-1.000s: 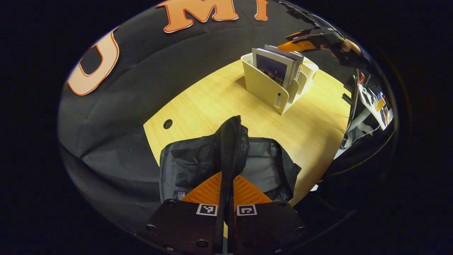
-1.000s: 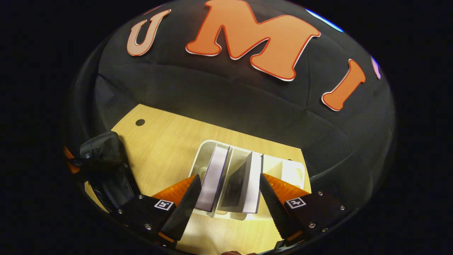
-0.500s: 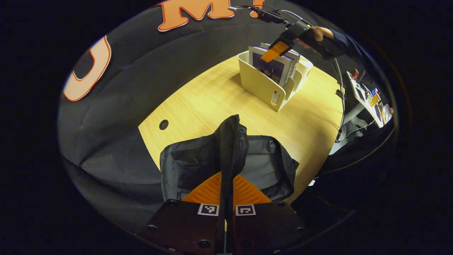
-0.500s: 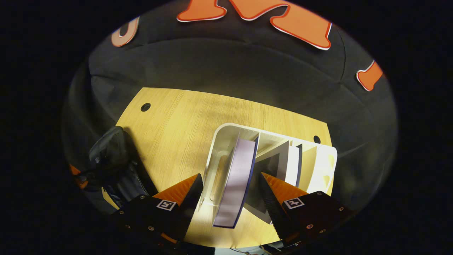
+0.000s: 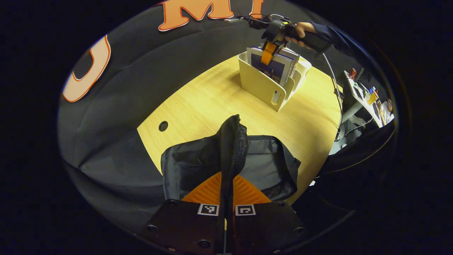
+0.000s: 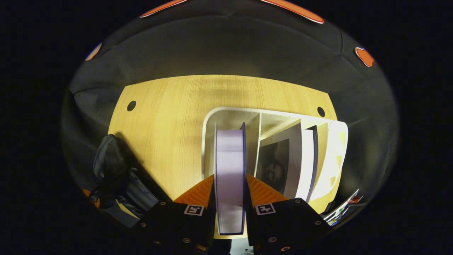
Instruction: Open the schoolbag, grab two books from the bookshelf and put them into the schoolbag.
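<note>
Black schoolbag flap pinched by left jaws; right jaws clamp book.

No readable text or labels.

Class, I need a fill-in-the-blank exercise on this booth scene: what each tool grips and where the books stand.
1. The left tool is shut on the black ____'s raised flap.
2. The right tool grips a ____ in the white bookshelf.
3. A second book stands in the bookshelf's ____ compartment.
4. The bookshelf stands on a ____ table.

Missing words: schoolbag; book; next; wooden
</note>
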A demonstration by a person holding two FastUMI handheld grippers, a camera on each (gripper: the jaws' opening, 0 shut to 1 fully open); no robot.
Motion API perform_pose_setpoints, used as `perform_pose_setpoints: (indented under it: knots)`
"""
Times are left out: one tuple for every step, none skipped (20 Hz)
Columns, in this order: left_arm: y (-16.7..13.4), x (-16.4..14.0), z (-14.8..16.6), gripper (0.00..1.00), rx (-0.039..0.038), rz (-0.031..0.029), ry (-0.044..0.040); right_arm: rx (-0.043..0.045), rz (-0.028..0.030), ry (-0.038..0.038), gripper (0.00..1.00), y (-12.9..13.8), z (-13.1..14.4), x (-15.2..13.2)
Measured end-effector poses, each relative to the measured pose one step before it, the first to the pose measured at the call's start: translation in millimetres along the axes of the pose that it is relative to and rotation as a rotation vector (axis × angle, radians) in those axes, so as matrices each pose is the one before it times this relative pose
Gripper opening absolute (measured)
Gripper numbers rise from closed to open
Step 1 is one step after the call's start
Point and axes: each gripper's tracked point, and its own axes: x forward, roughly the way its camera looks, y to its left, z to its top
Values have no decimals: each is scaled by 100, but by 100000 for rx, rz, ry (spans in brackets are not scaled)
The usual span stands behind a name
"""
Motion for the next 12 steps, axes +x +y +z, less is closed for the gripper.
perform_pose_setpoints:
  knots:
    - [230, -6, -157, 3, -12, -86, -390, 1373, -403, 233, 43, -88, -242, -269]
    - [26, 75, -86, 3, 42, -327, -431, 250, -470, -377, 35, -76, -207, -376]
    - [51, 74, -68, 3, 71, -529, -492, 105, -354, -507, 35, -199, -548, -464]
    - [44, 44, -102, 3, -19, -490, -325, 434, 144, -1674, 34, -174, -426, -472]
    - [-39, -63, -193, 3, -39, -367, -500, -65, 160, -774, 33, -192, -741, -384]
    - [-91, 34, 52, 3, -47, -446, -342, 400, 31, -275, 33, -374, -763, -332]
    - [39, 42, 44, 3, 158, -464, -217, 339, 395, -148, 33, -272, -997, -467]
    - [-83, 25, -2, 3, 110, -146, -145, 886, 383, -534, 32, -300, -793, -585]
    - [38, 19, -85, 3, 192, -152, -337, 551, 526, -905, 32, -189, -983, -507]
    - [-152, 27, 90, 3, 352, -395, -439, 1516, 813, -1413, 31, -252, -697, -671]
    - [37, 111, -59, 3, 245, -365, 38, 2843, 1119, -1450, 31, -359, -1073, -189]
    - [-51, 149, 0, 3, 281, -235, 134, 2386, 1139, -293, 31, -205, -1105, -499]
